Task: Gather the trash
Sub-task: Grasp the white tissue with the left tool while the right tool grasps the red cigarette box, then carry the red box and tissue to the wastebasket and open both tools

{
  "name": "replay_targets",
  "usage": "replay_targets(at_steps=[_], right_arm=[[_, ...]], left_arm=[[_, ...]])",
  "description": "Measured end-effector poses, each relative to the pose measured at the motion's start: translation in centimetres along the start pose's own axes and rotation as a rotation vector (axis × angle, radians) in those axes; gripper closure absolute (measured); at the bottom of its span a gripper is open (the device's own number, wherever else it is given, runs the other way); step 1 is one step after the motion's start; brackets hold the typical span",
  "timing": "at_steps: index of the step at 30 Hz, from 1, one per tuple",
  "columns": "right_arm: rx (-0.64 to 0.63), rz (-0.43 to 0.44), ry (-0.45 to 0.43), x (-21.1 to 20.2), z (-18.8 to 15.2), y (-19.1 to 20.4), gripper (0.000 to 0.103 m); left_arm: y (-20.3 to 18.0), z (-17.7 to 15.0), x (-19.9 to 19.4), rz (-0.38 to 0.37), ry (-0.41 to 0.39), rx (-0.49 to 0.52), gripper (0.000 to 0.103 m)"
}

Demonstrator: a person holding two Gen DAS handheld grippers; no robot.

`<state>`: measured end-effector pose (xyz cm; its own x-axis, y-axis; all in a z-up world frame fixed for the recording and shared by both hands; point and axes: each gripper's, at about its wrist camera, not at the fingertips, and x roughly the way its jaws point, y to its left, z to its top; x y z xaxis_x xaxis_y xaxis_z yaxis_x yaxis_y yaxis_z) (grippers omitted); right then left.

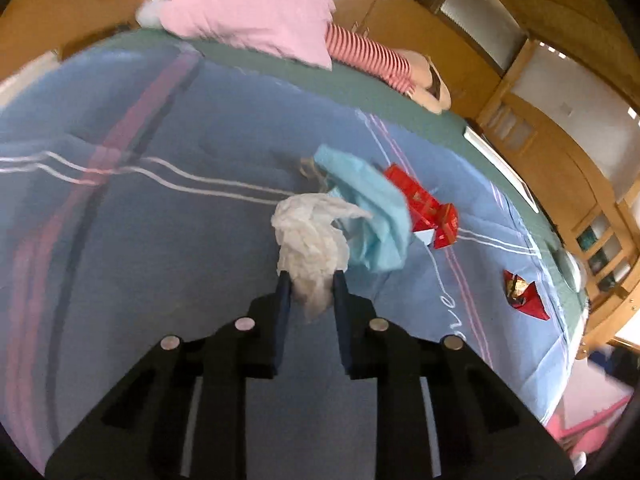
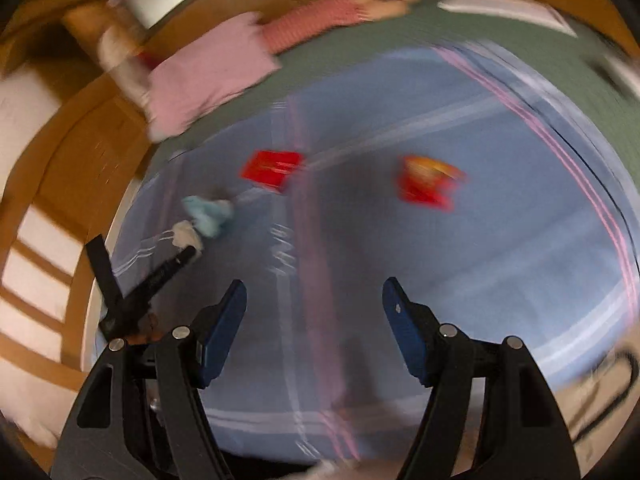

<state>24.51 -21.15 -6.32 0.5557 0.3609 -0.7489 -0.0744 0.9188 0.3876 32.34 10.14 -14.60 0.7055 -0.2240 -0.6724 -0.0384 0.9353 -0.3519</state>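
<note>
On the blue quilt [image 1: 160, 240] lies a crumpled white tissue [image 1: 308, 232]. My left gripper [image 1: 312, 278] is shut on its near end, a blue pad on each side. Just behind it lie a crumpled light-blue paper [image 1: 372, 204] and a red box [image 1: 420, 200]. A red wrapper [image 1: 524, 292] lies farther right. In the blurred right wrist view my right gripper [image 2: 314, 286] hangs open above bare quilt with nothing between its fingers. That view shows the left gripper [image 2: 188, 254] at the white tissue [image 2: 186, 236], the light-blue paper [image 2: 208, 212], the red box [image 2: 272, 170] and the red wrapper [image 2: 428, 184].
A pink pillow [image 1: 248, 12] and a red-striped soft toy [image 1: 372, 56] lie at the head of the bed on a green sheet [image 1: 360, 88]. Wooden cabinets [image 1: 560, 128] run along the bed's right side. A white flat object [image 1: 500, 168] rests near the quilt's right edge.
</note>
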Motion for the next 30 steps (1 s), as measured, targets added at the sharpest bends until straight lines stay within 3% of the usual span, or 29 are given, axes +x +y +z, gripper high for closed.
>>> replay_targets(at_steps=[5, 7, 9, 11, 14, 16, 18, 19, 20, 22, 24, 26, 30], right_arm=[[-0.226, 0.006, -0.015, 6.4, 3.6, 7.5, 0.034], [-0.252, -0.102, -0.076, 9.0, 5.8, 8.6, 0.033], [-0.323, -0.237, -0.105, 12.7, 8.3, 9.2, 0.027], [-0.401, -0.318, -0.043, 16.8, 9.8, 9.3, 0.027], [-0.502, -0.335, 0.120, 22.1, 10.5, 8.8, 0.027], [-0.564, -0.410, 0.150, 24.0, 10.7, 8.5, 0.026], [-0.592, -0.449, 0.143, 24.8, 10.6, 8.1, 0.026], [-0.590, -0.449, 0.133, 24.7, 10.4, 8.0, 0.031], [-0.593, -0.455, 0.120, 24.4, 10.2, 7.9, 0.041], [-0.608, -0.483, 0.107, 23.8, 9.5, 7.8, 0.050], [-0.605, -0.470, 0.109, 23.2, 8.8, 7.6, 0.070], [-0.584, -0.438, 0.091, 21.5, 7.8, 7.8, 0.080], [-0.507, -0.342, 0.077, 17.5, 6.0, 7.8, 0.080]], left_arm=[[-1.0, -2.4, -5.4, 0.145, -0.127, -0.001, 0.081], [-0.7, -3.3, -5.6, 0.181, -0.100, -0.014, 0.081], [-0.6, -3.4, -5.2, 0.171, -0.075, -0.020, 0.081], [-0.2, -3.2, -4.9, 0.169, -0.075, -0.042, 0.081], [1.1, -2.9, -4.8, 0.176, -0.087, -0.084, 0.081], [1.9, -2.8, -4.6, 0.159, -0.075, -0.119, 0.081], [2.3, -2.8, -4.5, 0.156, -0.073, -0.134, 0.081], [2.4, -2.8, -4.5, 0.159, -0.076, -0.137, 0.081], [2.2, -2.6, -4.4, 0.166, -0.079, -0.136, 0.081], [1.9, -2.6, -4.4, 0.196, -0.089, -0.121, 0.081], [1.6, -2.6, -4.5, 0.216, -0.099, -0.103, 0.081], [1.0, -2.8, -4.9, 0.245, -0.118, -0.073, 0.081], [-0.3, -3.0, -6.0, 0.292, -0.172, 0.011, 0.081]])
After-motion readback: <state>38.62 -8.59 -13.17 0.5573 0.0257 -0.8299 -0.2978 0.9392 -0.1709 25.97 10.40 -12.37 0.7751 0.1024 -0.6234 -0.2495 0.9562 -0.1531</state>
